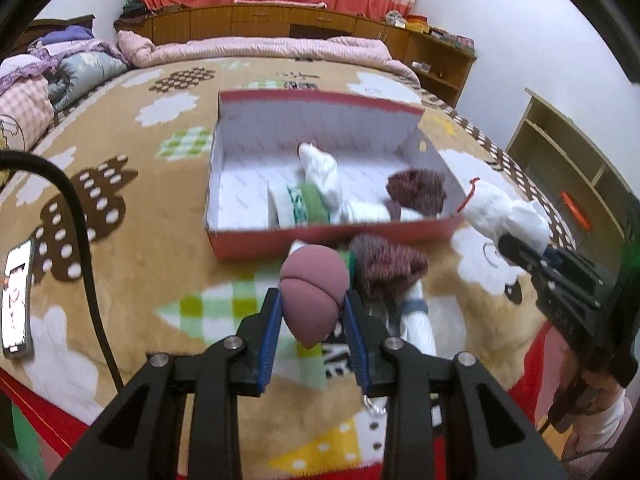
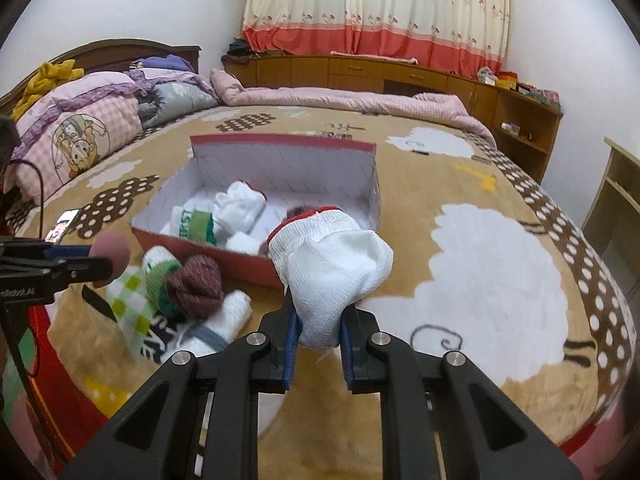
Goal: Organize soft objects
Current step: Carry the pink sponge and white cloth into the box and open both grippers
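Note:
A red cardboard box [image 1: 280, 242] with a white inside lies open on the bed; it also shows in the right wrist view [image 2: 236, 258]. Inside lie white rolled socks [image 1: 324, 176], a green-banded sock [image 1: 308, 204] and a maroon sock ball [image 1: 418, 192]. My left gripper [image 1: 314, 312] is shut on a pink rolled sock [image 1: 314, 292], just in front of the box. My right gripper [image 2: 318, 328] is shut on a white rolled sock with a red cuff [image 2: 330, 264], near the box's right front corner. In front of the box lie a maroon sock ball [image 2: 198, 284], a green-white sock [image 2: 160, 276] and a white sock with a grey band [image 2: 224, 320].
A patterned tan blanket [image 2: 480, 280] covers the bed. A phone [image 1: 18, 300] with a black cable [image 1: 88, 264] lies at the left. Pillows and folded quilts [image 2: 100, 120] are piled at the headboard. Wooden cabinets [image 2: 400, 72] and shelves stand along the far and right walls.

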A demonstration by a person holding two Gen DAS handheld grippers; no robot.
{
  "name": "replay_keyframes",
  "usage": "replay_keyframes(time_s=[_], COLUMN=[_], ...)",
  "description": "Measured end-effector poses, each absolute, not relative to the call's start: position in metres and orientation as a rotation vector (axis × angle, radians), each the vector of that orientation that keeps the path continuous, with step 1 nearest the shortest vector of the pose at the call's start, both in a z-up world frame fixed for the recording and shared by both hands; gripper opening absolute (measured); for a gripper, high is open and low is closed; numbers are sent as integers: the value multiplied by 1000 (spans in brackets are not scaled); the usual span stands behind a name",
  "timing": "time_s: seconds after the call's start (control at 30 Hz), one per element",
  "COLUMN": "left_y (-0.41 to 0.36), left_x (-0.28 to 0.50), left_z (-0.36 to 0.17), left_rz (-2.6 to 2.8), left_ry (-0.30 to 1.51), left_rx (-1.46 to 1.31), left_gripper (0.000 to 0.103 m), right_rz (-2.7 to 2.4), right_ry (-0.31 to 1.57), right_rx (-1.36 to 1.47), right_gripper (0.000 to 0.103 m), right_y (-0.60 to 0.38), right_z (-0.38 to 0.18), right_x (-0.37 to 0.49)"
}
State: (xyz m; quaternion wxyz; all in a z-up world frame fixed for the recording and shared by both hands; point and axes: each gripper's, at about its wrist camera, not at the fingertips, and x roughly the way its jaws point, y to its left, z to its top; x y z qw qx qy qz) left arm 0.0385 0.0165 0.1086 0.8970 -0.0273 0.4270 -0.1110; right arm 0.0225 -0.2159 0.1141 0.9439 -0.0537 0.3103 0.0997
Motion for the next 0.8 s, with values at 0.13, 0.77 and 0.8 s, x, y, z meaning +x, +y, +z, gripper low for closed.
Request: replay_keyframes(time_s=[0.13,0.77,0.8], left_y=[15,10,11], left_x=[53,135,138], left_z=[119,122,119], left_rz=[-220,-174,-172], left_ry=[860,827,830], left_rx=[-51,-47,-48], left_gripper=[32,32,32], right_rz=[219,239,236], right_ry=[614,614,618], right_rx=[-114,-148,-151], right_gripper=[18,18,18], right_y=[-209,-178,-177], right_z=[125,134,133], right_x=[30,113,118])
